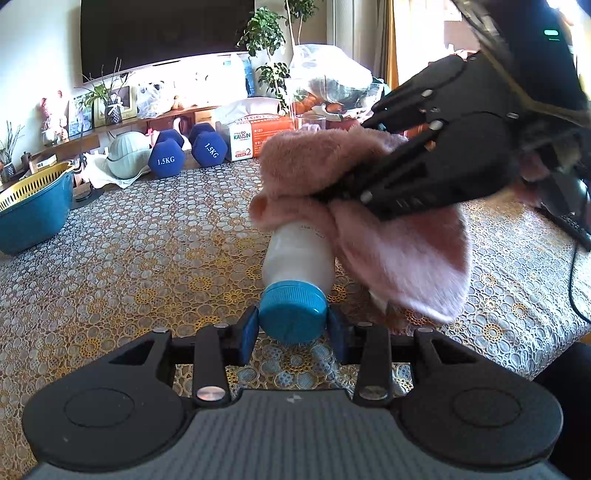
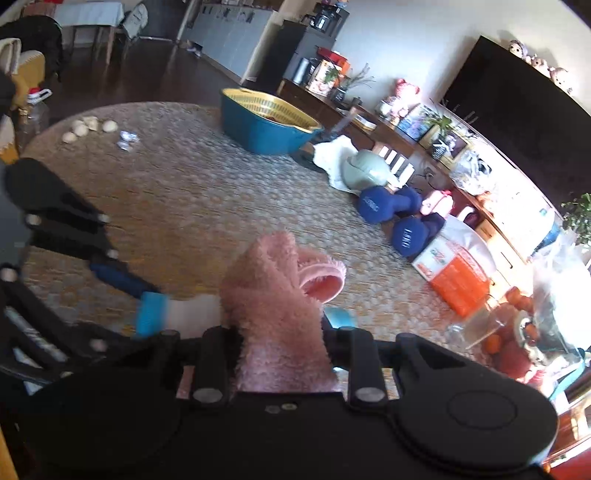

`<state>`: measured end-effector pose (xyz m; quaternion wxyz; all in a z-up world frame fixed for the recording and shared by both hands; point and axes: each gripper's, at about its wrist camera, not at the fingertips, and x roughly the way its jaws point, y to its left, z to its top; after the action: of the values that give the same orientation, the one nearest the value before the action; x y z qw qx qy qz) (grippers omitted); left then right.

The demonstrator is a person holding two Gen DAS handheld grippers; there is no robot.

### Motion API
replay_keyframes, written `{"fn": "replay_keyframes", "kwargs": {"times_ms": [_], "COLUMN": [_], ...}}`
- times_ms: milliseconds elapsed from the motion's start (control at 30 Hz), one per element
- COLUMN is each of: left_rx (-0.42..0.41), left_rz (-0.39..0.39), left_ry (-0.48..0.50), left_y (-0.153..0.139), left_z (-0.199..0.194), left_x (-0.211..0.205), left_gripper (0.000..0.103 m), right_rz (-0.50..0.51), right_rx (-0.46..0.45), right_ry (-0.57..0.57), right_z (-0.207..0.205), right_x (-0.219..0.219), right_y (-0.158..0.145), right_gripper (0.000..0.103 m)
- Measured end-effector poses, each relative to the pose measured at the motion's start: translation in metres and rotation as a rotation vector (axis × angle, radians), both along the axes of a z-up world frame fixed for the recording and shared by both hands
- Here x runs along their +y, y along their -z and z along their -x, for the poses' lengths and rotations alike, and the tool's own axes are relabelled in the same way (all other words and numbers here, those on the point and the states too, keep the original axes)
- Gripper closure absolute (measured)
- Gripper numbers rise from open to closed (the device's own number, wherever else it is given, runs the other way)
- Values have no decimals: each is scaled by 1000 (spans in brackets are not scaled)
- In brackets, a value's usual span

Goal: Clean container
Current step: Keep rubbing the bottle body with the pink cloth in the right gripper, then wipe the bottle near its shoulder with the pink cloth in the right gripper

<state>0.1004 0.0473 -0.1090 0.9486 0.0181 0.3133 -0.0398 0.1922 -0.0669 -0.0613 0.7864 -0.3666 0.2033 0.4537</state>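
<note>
Pinching the bottle's blue cap, the left gripper faces dumbbells marked "1.5KG" at eleven o'clock, while the right gripper clamps a pink cloth.

Setting: a home living room. Evidence: a large dark television on the far wall; a low wooden shelf beneath it carrying framed photos and figurines; potted plants; blue dumbbells and a teal basin on a lace-covered tabletop. The right wrist view shows kitchen cabinets and a dark wooden floor at far left.
</note>
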Motion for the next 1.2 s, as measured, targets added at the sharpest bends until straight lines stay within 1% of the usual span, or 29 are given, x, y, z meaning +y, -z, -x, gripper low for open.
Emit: {"fn": "replay_keyframes", "kwargs": {"times_ms": [167,233,333,500,600,700,800,967,1200], "left_rx": [-4,-17,-34,-26,-21,-14,-4,1,10], "left_rz": [-4,-38,-98,-64,-57,-43,-3,9,30], "left_ry": [-17,-29,-31,-40,-40,-43,-41,-22,-16], "left_y": [0,1,2,0,0,-1,-3,-5,-6], "left_z": [-1,-2,-3,-4,-4,-4,-2,11,42], "left_x": [1,-2,-8,-4,-3,-3,-1,-6,-5], "left_gripper": [63,62,62,63,63,63,64,65,65], "right_rz": [20,-5,6,-1,-28,-61,-85,-69,-66], "right_rx": [-16,13,-27,-24,-2,2,9,-8,-1], "right_ry": [106,119,108,118,150,140,88,6,-100], "right_z": [-36,-40,-35,-37,-38,-25,-4,32,84], "right_x": [-5,-8,-5,-1,0,0,1,1,-7], "right_y": [5,5,8,6,3,-4,-12,-13,-13], "right_gripper": [77,77,76,76,77,77,77,77,78]}}
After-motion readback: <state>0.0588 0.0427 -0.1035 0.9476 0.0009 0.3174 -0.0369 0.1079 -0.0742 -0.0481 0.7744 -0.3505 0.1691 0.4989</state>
